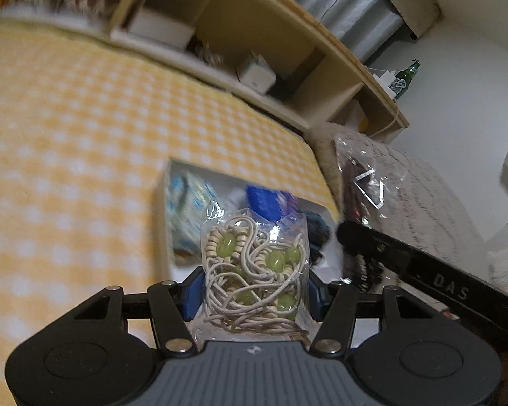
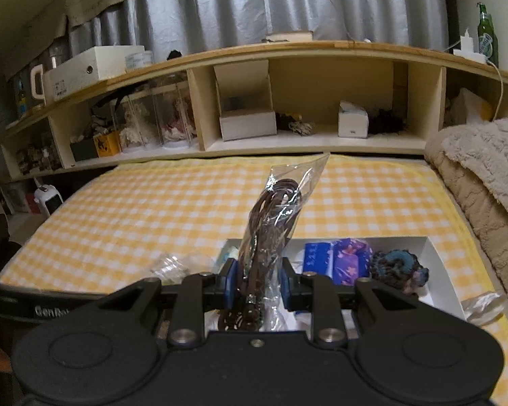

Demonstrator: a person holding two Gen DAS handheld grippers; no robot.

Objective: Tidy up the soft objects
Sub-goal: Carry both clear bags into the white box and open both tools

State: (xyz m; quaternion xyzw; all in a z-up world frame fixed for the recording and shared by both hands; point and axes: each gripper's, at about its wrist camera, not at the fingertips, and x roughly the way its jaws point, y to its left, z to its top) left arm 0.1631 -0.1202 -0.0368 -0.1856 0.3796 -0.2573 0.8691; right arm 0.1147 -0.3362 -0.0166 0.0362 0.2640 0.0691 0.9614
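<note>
My left gripper (image 1: pixel 254 292) is shut on a clear bag of beige cord with green beads (image 1: pixel 254 270), held upright over a white box (image 1: pixel 177 264) on the yellow checked bed cover (image 1: pixel 84 135). My right gripper (image 2: pixel 258 289) is shut on a clear bag of dark brown cord (image 2: pixel 271 216), which stands up above the same white box (image 2: pixel 433 260). Inside the box lie blue and purple packets (image 2: pixel 338 260) and a dark teal knitted bundle (image 2: pixel 398 267). In the left wrist view the right gripper's black body (image 1: pixel 423 270) and its bag (image 1: pixel 365 182) show at the right.
A wooden headboard shelf (image 2: pixel 288 50) holds small white boxes (image 2: pixel 247 118), jars and a green bottle (image 2: pixel 487 34). A beige fluffy blanket (image 2: pixel 484 176) is piled along the bed's right side. Loose clear wrapping (image 2: pixel 481 308) lies beside the box; grey curtains hang behind.
</note>
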